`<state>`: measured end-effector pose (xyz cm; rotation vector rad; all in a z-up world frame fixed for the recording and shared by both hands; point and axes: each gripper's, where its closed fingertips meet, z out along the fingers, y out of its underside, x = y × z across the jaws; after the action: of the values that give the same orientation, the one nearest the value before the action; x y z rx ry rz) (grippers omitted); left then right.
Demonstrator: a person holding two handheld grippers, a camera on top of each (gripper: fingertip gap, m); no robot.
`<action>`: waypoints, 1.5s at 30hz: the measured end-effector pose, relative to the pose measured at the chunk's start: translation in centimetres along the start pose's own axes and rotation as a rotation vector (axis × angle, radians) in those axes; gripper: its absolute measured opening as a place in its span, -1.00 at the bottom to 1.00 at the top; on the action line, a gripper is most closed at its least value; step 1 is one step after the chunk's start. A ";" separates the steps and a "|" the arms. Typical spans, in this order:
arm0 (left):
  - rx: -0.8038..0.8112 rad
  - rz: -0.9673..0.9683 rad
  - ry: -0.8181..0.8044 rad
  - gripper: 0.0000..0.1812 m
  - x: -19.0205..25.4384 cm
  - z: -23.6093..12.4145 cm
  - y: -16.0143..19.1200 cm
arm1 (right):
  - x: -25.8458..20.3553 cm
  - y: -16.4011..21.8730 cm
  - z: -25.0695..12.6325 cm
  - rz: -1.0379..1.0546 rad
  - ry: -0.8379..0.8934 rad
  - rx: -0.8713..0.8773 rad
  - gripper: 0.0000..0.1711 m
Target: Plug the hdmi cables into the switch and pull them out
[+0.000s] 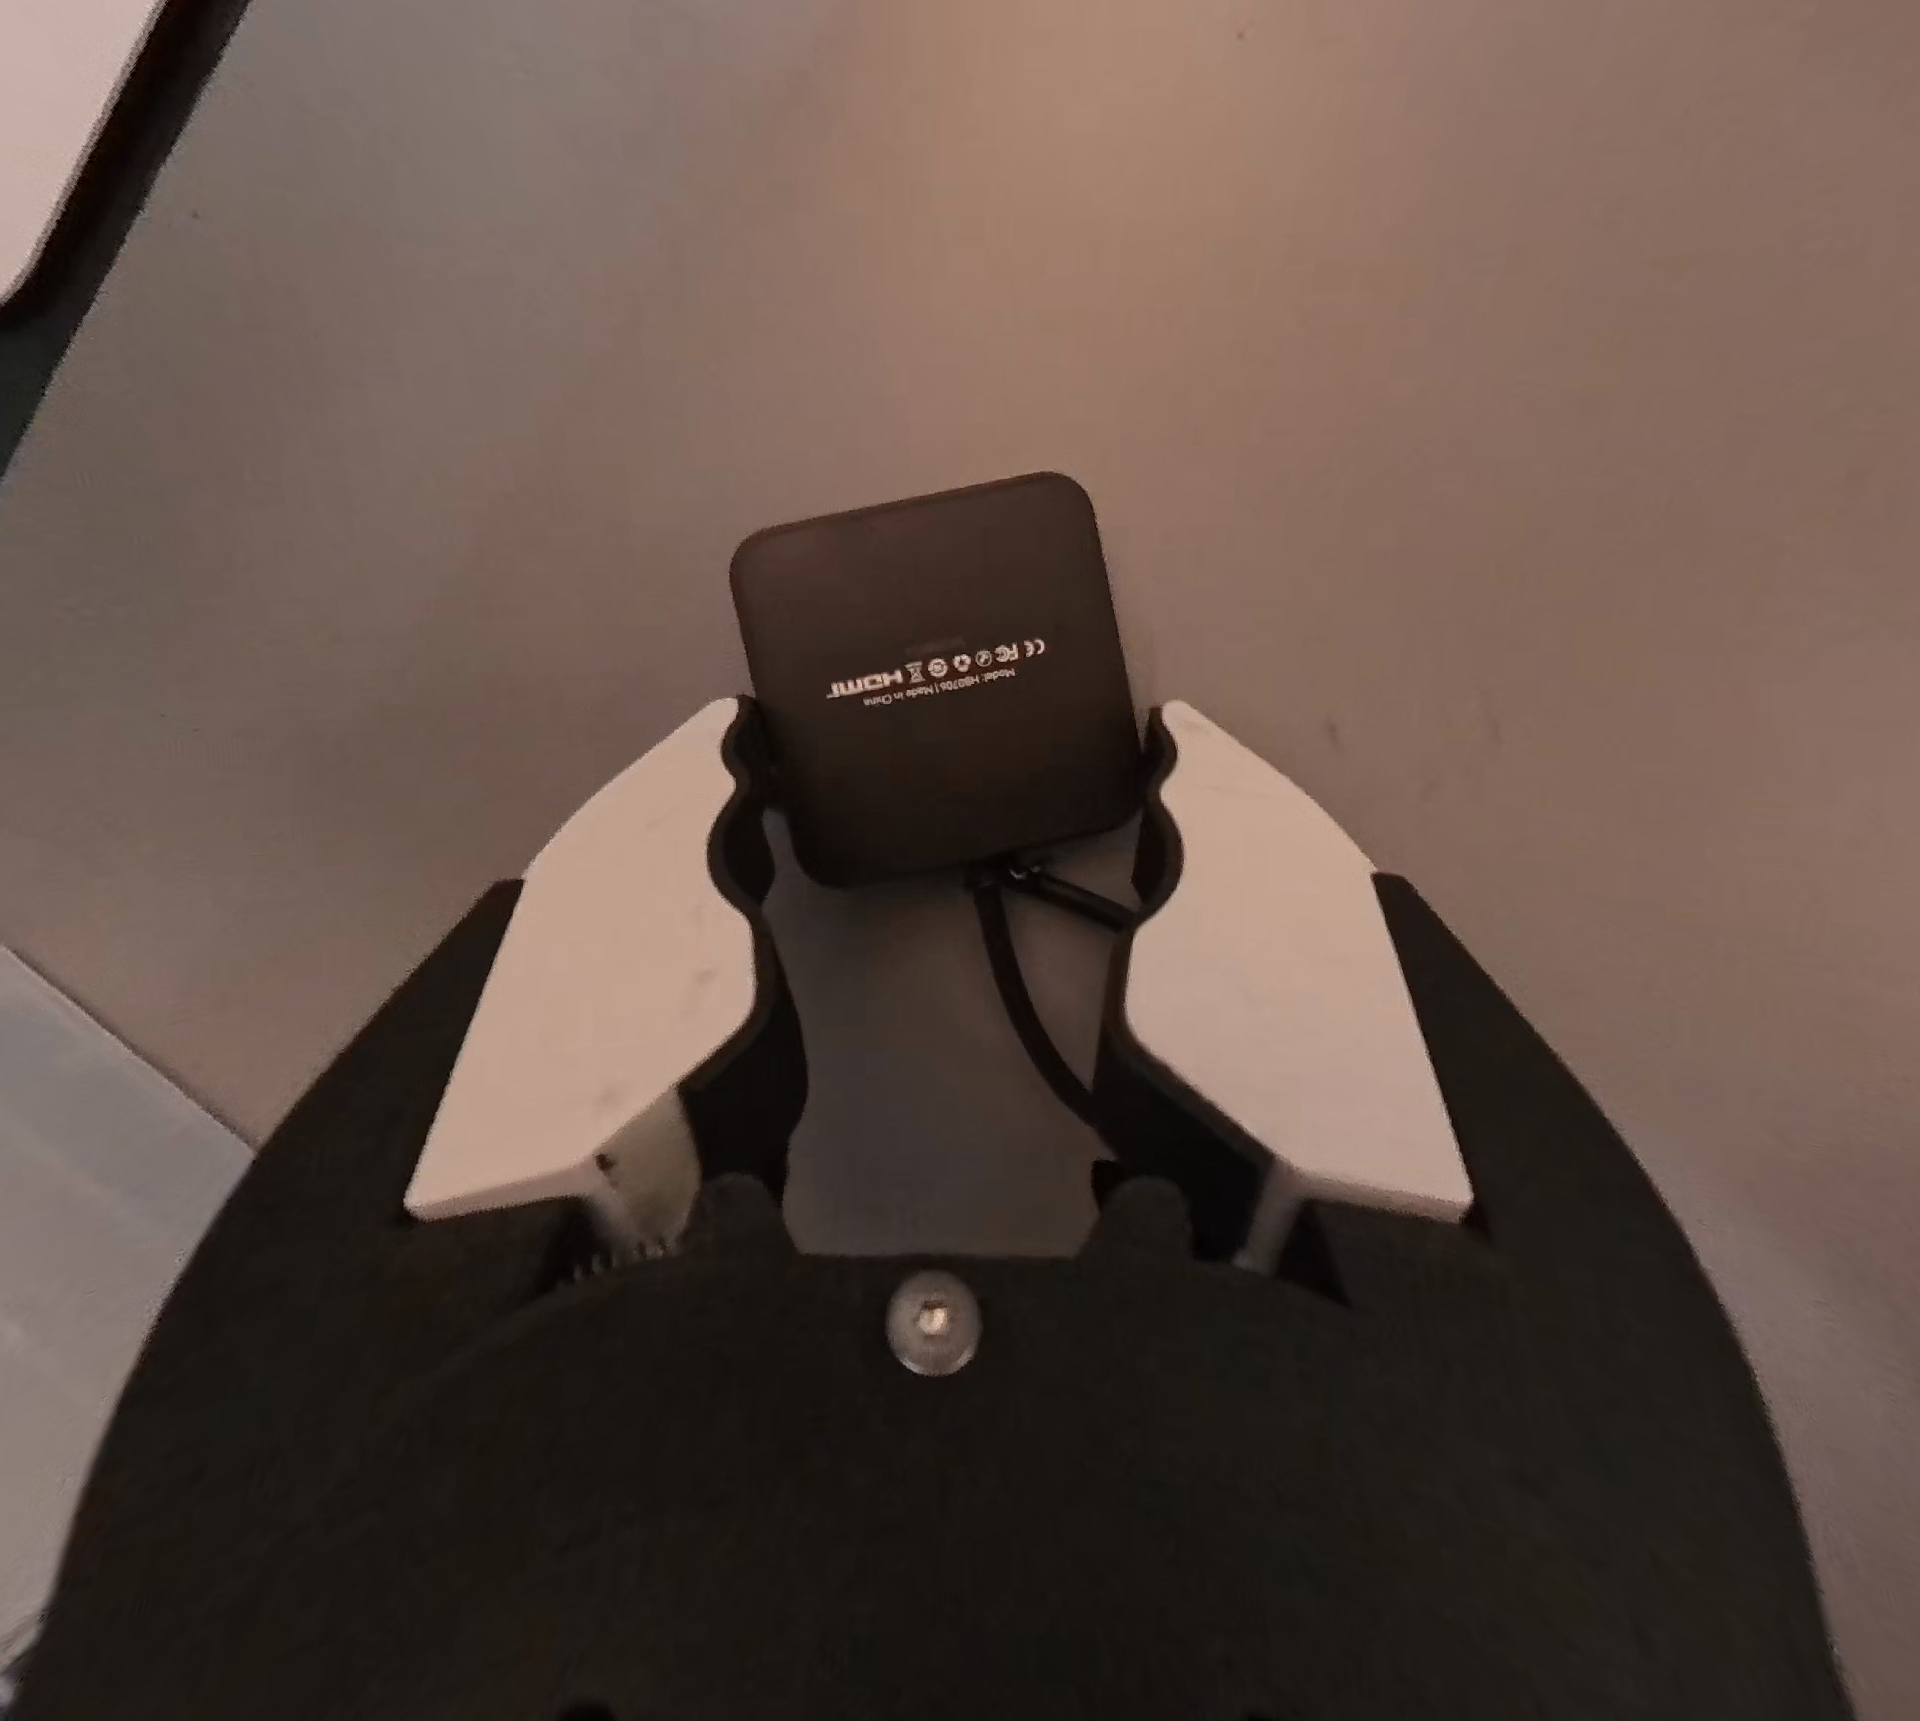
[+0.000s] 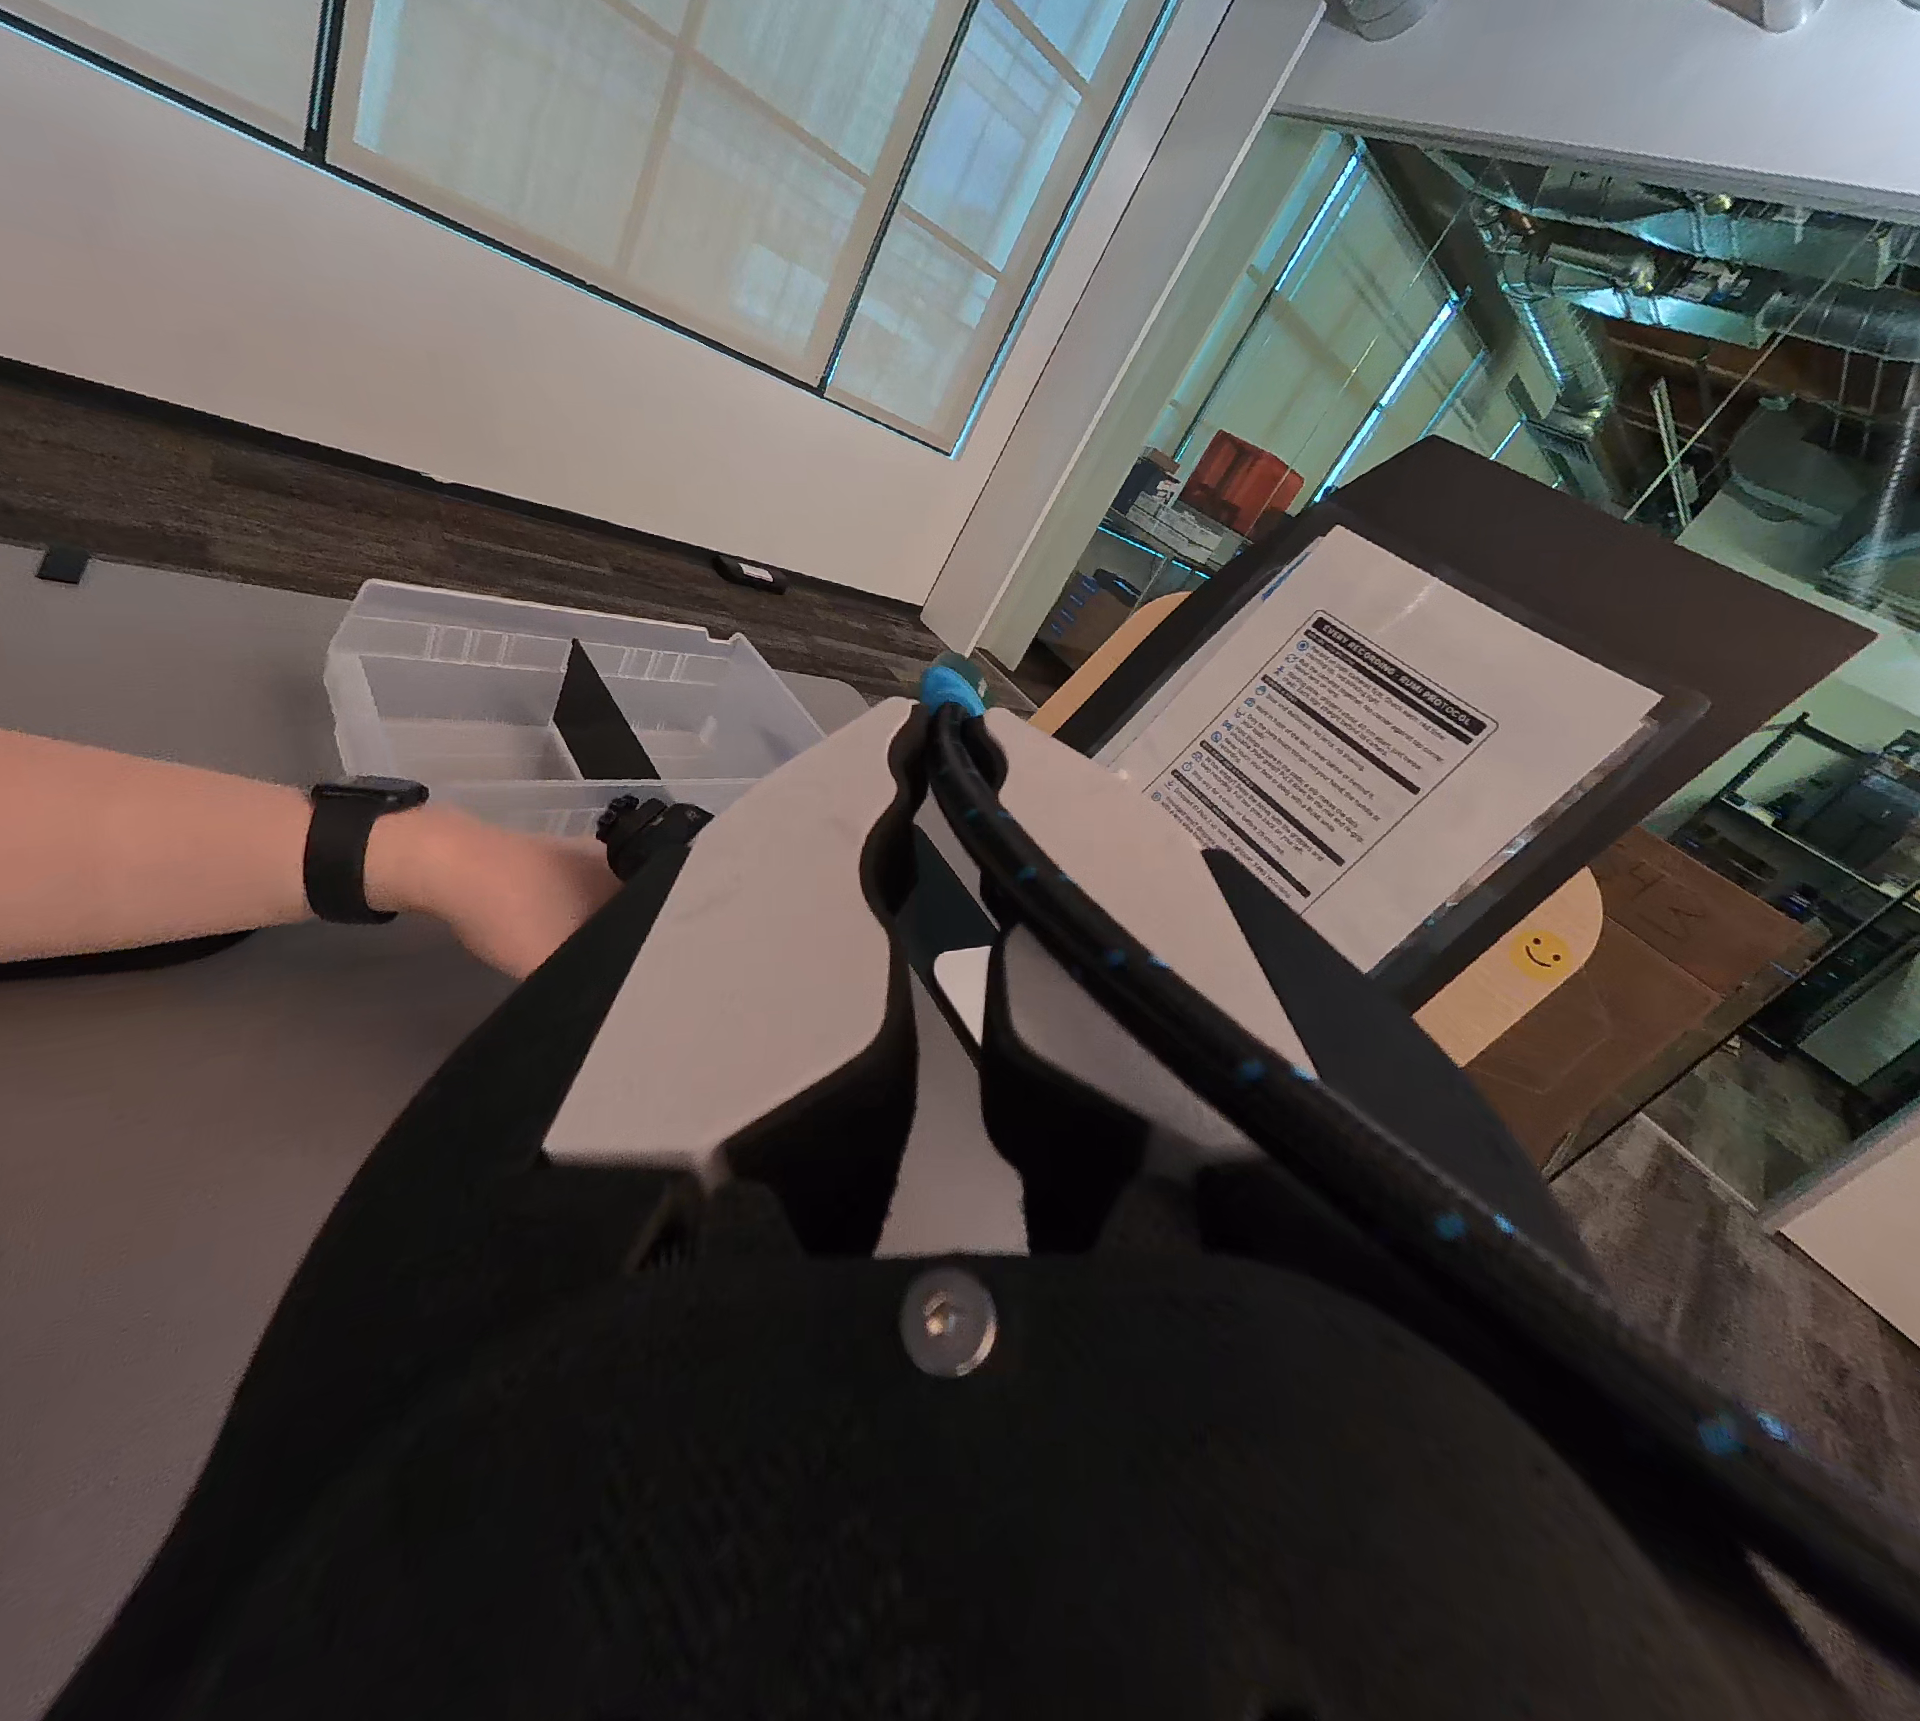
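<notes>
In the left wrist view, my left gripper (image 1: 956,721) is shut on the black square HDMI switch (image 1: 925,663), with a fingertip on each side edge. The switch's printed underside faces the camera, above the grey table (image 1: 1143,217). A thin black cord (image 1: 1023,985) hangs from its near edge. In the right wrist view, my right gripper (image 2: 948,731) is shut on a black HDMI cable with blue flecks (image 2: 1143,975). The cable's blue end (image 2: 951,684) sticks out just past the fingertips, and the cable trails back to the lower right. The plug's face is hidden.
A person's forearm with a black watch (image 2: 343,850) reaches across the grey table (image 2: 208,1100) on the left. A clear plastic compartment box (image 2: 468,684) stands behind it. A dark stand with a printed sheet (image 2: 1403,736) is right of my right gripper.
</notes>
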<state>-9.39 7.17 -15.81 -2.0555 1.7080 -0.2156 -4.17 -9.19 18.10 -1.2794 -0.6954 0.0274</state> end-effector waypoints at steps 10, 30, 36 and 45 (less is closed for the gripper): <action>0.016 -0.052 0.054 -0.24 -0.4 0.4 -0.3 | -0.2 0.8 0.5 -0.001 -0.009 -0.038 -0.92; 0.876 -0.200 0.756 -0.24 2.9 -22.2 -8.5 | -5.5 3.7 5.0 -0.646 0.112 -0.283 -0.92; 0.896 -0.166 0.753 -0.24 3.1 -23.8 -8.0 | -7.6 3.8 5.8 -0.659 0.054 -0.271 -0.92; 0.823 -0.131 0.743 -0.23 2.9 -24.1 -6.7 | -8.8 3.8 5.6 -0.826 0.028 -0.258 -0.92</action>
<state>-12.45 -0.62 7.95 -1.5019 1.4327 -1.5862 -12.62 -6.54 11.32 -1.1458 -1.1843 -0.7726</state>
